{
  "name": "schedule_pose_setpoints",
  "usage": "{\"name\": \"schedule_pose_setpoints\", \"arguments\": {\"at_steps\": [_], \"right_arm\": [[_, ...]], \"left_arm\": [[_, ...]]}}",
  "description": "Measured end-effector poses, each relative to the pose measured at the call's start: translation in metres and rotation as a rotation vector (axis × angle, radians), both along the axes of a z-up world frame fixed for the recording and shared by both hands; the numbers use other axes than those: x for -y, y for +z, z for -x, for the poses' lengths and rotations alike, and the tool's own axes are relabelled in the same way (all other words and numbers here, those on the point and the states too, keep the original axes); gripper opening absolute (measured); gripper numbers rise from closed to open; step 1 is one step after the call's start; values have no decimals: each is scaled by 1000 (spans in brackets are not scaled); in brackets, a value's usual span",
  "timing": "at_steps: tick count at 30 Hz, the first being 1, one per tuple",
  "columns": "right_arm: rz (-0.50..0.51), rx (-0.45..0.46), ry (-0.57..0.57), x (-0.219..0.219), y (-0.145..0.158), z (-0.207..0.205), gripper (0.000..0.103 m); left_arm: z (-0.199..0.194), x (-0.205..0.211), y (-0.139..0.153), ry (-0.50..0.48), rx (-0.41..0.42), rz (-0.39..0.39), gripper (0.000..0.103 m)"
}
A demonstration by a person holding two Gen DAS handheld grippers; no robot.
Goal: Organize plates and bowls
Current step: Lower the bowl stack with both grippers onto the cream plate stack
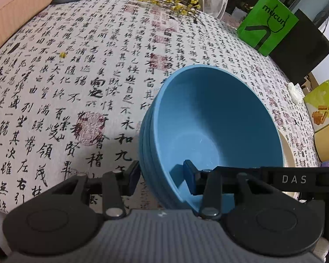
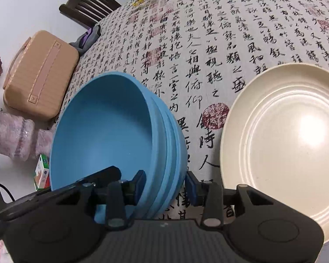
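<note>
Left wrist: left tool (image 1: 162, 180), right tool (image 2: 165, 185) angled down, each clamping blue bowl stack (image 1: 217, 127) rim.

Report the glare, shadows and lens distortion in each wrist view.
Right wrist view: a bright glare patch sits on the cream plate; fisheye bends the tablecloth and darkens the frame corners. Left wrist view: no strong glare; a soft shadow falls on the cloth left of the blue bowls, and the table edge curves like a dome. Both are sharp.
</note>
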State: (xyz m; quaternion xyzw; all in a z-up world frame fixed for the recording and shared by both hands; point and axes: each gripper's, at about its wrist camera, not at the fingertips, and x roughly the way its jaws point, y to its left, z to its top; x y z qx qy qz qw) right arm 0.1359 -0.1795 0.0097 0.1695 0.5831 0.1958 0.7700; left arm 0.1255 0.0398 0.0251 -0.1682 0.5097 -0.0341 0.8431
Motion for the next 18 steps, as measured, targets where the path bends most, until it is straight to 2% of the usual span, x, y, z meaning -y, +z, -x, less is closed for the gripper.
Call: {"name": "schedule_pose_setpoints", "arguments": {"at_steps": [18], "right_arm": [[-14, 35, -47, 55, 23, 6, 39]], "left_arm": [[-9, 50, 20, -54, 44, -16, 43]]}}
